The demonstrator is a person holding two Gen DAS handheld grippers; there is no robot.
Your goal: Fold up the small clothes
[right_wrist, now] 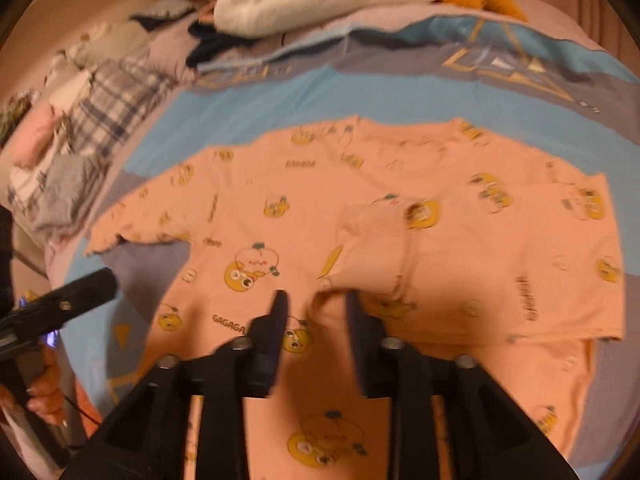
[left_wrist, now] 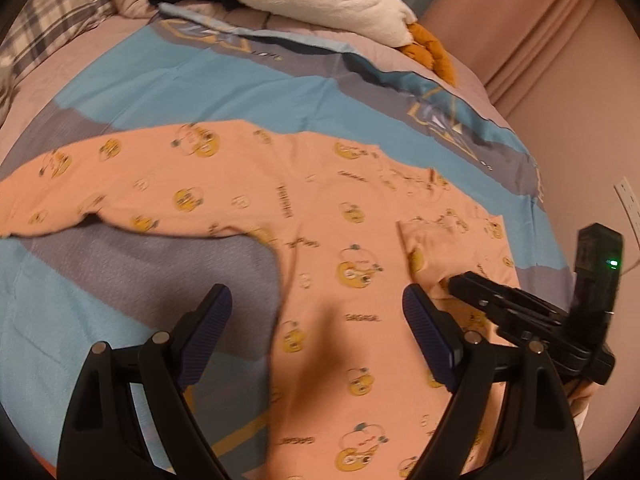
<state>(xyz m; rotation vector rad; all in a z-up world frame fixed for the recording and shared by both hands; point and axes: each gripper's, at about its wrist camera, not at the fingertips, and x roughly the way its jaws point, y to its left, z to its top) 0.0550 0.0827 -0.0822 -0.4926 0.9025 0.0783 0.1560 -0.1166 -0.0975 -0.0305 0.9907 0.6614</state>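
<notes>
A blue-and-grey patterned quilt (left_wrist: pixel 192 80) covers the bed. On it lies a peach cartoon-print cotton top (right_wrist: pixel 280 208), one sleeve folded inward. The left gripper (left_wrist: pixel 316 320) hovers wide open, empty. The right gripper (right_wrist: pixel 316 316) stands part-open over the folded sleeve cuff, not clamping it.

Both wrist cameras look steeply down, close over the bed (left_wrist: pixel 200 92); both views share the shirt (left_wrist: pixel 320 216).
</notes>
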